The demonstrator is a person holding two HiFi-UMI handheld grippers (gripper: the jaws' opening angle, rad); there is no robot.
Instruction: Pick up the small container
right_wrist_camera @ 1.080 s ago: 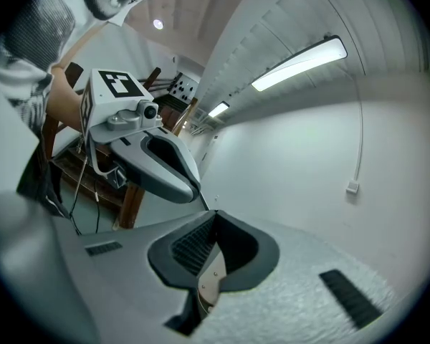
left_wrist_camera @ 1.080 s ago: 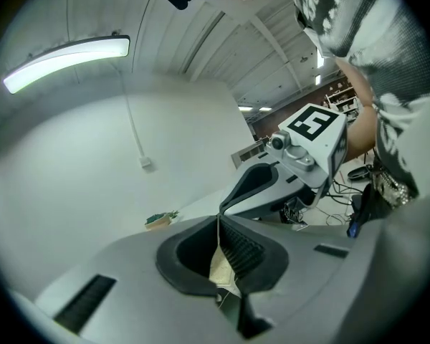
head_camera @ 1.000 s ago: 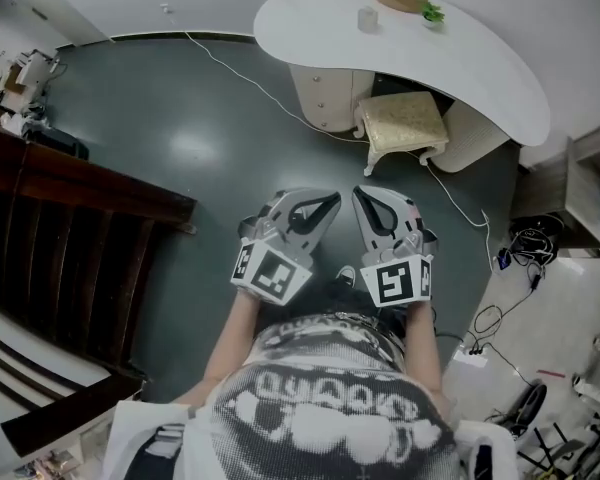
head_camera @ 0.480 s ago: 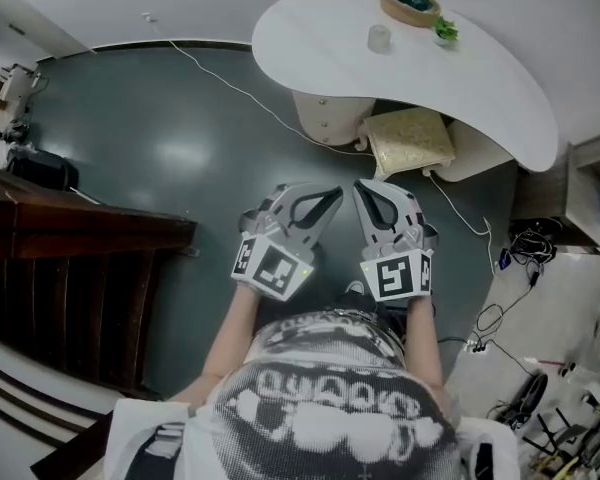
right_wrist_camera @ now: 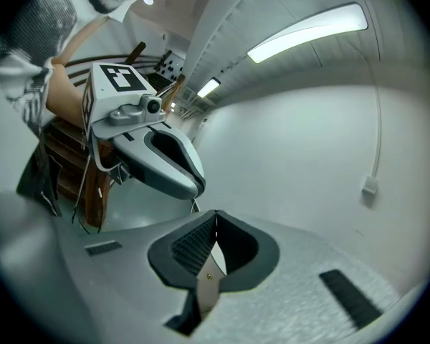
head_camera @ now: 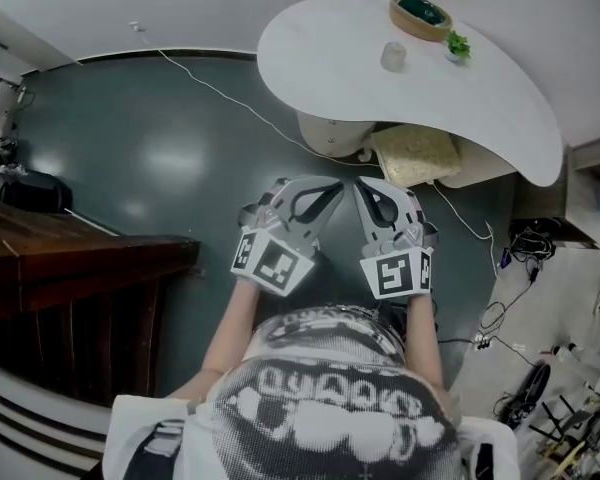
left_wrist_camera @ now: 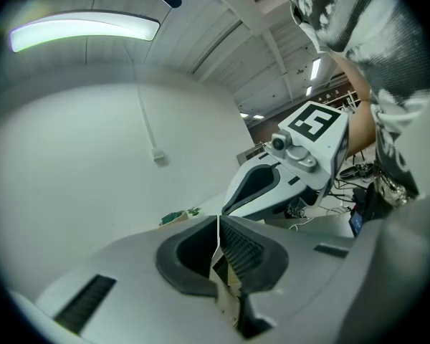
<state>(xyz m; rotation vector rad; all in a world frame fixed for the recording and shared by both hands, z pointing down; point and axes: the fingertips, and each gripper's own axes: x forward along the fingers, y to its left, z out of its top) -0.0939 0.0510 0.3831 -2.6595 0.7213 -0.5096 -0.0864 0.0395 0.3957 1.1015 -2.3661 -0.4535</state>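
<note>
Stool (head_camera: 418,154) and floor (head_camera: 180,148) lie between us and the small container (head_camera: 393,56) on the surface (head_camera: 320,48); our left gripper (head_camera: 325,194) and right gripper (head_camera: 366,192) have fingers closed, empty.

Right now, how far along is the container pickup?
Done: nothing; the container sits untouched on the table, near a bowl. In hand: left gripper and right gripper side by side over the floor, jaws shut and empty, short of the table. Left: reach it, open the jaws, close on the container, lift.
</note>
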